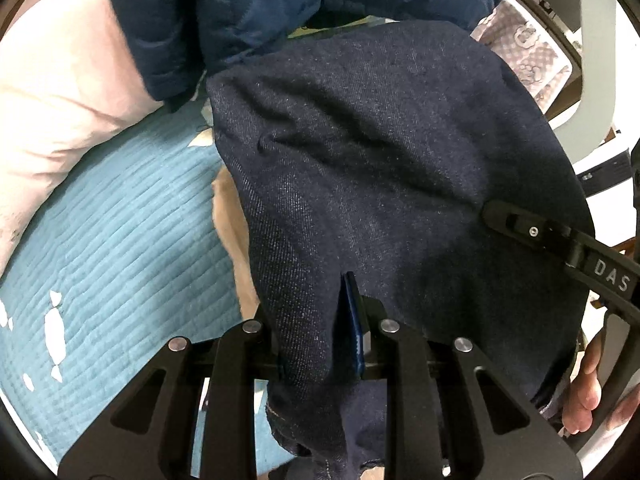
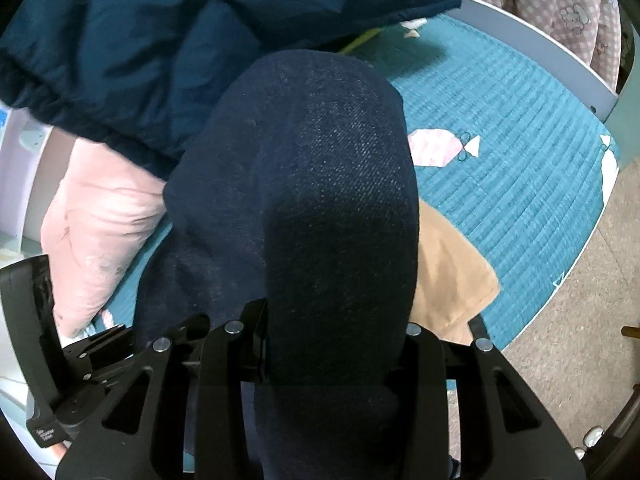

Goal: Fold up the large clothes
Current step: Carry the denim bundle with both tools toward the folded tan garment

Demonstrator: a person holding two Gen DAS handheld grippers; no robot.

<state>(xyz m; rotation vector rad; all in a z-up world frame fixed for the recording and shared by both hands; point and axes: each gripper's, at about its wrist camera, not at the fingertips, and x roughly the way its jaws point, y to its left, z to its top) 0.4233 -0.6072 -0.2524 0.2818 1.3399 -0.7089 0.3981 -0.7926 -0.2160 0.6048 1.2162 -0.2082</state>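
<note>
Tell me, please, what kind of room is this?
Probably a child's bedroom: a teal quilted bedspread with a fish patch, a pink pillow, and pink checked fabric with cartoon animals beyond the bed rail.

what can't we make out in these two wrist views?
- Right wrist: right claw fingertips and grip state, buried under the dark denim garment.
- Left wrist: tan cloth shape, mostly covered by denim.
- Both views: denim hem and full outline, cut off at the bottom edge.
- Navy puffer jacket: cropped at top.

teal quilt (image 2: pixel 500 168) bears jeans (image 2: pixel 320 180), perhaps.
</note>
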